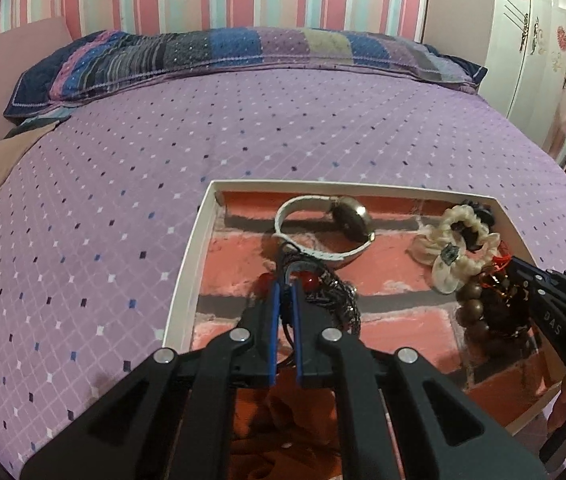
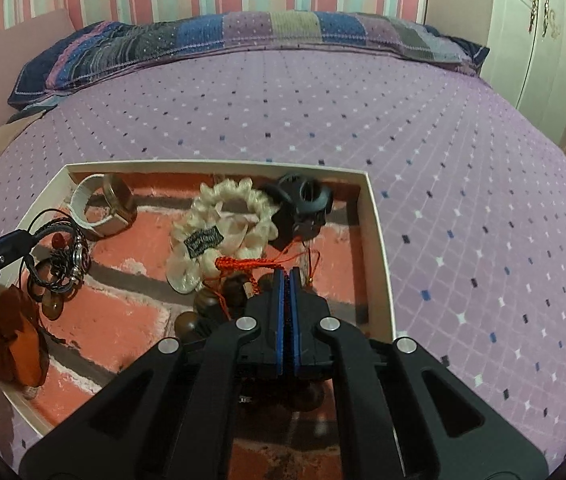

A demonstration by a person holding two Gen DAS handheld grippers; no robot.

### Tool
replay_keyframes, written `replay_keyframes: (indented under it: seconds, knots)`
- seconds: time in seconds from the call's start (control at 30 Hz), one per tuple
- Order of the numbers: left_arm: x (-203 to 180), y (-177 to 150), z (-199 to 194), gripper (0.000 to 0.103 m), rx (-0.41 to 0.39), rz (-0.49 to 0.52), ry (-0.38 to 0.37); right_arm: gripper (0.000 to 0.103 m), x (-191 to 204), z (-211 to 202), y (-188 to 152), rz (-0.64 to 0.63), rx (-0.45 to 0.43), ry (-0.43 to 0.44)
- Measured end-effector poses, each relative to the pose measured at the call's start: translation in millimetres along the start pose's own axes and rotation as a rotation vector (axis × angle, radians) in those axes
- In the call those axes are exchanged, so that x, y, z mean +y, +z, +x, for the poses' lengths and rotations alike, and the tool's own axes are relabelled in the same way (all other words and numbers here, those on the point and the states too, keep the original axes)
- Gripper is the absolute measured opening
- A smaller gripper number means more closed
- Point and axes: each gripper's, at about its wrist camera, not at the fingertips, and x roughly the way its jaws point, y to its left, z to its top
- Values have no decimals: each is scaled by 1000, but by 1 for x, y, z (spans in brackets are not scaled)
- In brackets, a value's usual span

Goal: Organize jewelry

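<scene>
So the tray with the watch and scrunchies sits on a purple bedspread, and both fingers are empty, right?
Not empty. The tray does sit on the purple bedspread, but the left wrist view shows the left gripper pinching a black cord necklace; the right gripper pinches a red cord.

Soft, even indoor light, faint shadows, slight graininess, strong fisheye bending and dark corner vignetting.

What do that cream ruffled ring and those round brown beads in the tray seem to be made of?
The cream ruffled ring looks like soft, matte gathered fabric, probably a hair scrunchie: it puckers in folds and carries a small sewn-on dark label. The round brown beads look like polished wood: warm brown with a dull sheen, though resin can't be excluded.
</scene>
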Motion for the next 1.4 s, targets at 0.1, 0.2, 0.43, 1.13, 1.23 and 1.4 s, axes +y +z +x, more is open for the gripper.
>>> replay_keyframes:
  seconds: [0.1, 0.2, 0.43, 1.13, 1.23, 1.4]
  knots:
    - [1, -2, 0, 7, 3, -3, 10, 6, 4, 2, -3, -21, 11, -1]
    - [0, -1, -5, 7, 3, -5, 10, 30, 6, -1, -5, -29, 21, 16]
    - [-8, 6, -38, 21, -34, -3, -15, 74, 2, -36, -6, -32, -19, 40]
    - [-5, -95, -247, 99, -215, -14, 97, 99, -18, -253, -96, -39, -245, 68]
    - [-9, -120, -266, 99, -223, -6, 143, 99, -23, -266, -113, -5, -232, 67]
    - [-19, -159, -285, 99, -230, -24, 170, 99, -30, -279, -142, 63, -207, 49]
